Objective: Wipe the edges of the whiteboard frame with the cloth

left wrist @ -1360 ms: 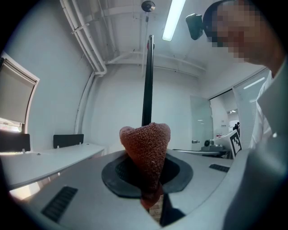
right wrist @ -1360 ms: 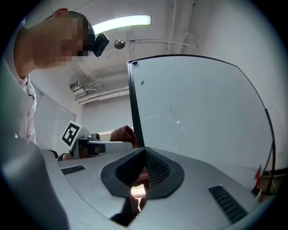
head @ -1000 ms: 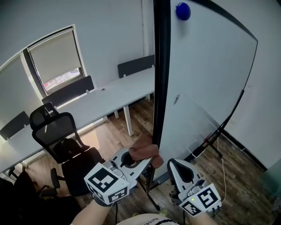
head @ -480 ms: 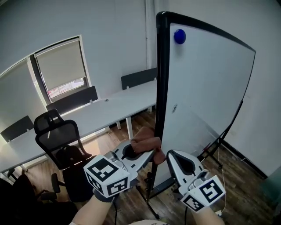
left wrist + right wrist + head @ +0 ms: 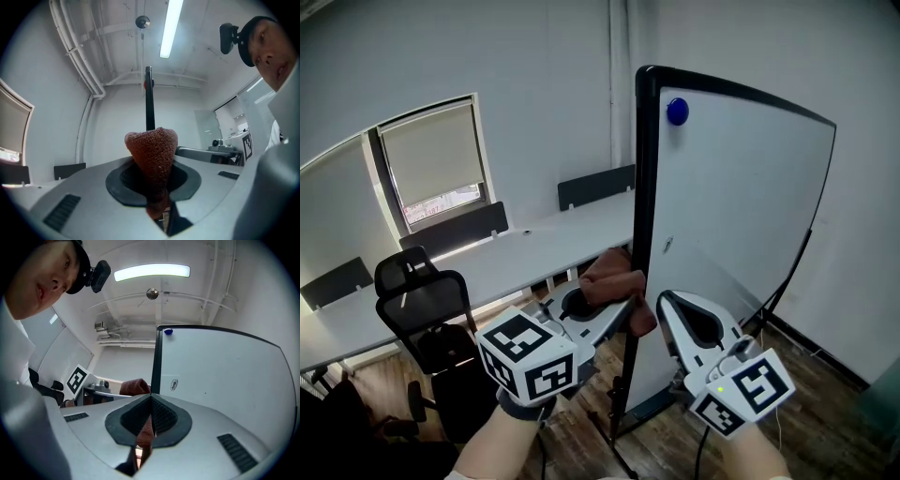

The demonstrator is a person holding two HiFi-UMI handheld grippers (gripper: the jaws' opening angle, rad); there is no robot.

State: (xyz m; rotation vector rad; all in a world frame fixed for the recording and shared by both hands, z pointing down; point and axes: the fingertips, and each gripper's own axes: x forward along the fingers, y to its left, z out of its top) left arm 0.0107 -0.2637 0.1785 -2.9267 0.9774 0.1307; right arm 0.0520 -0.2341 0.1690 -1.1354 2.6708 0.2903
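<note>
The whiteboard [image 5: 731,216] stands upright in a black frame [image 5: 643,169], with a blue magnet [image 5: 677,112] near its top left corner. A reddish-brown cloth [image 5: 614,274] is wrapped round the frame's left vertical edge, about mid-height. My left gripper [image 5: 605,305] is shut on the cloth [image 5: 152,154] from the left of that edge. To the right, in front of the board, my right gripper [image 5: 661,307] is shut on another fold of the cloth [image 5: 146,431]. In the right gripper view the frame edge [image 5: 156,362] rises just past the jaws.
A long white desk [image 5: 487,258] runs along the wall behind the board. A black office chair [image 5: 427,300] stands at its near side. A window with a blind [image 5: 436,155] is at the left. The board's stand [image 5: 623,412] rests on the wood floor.
Both grippers have slid the cloth upward along the frame's left edge. The head view has tilted up, so the board's top corner now shows.
</note>
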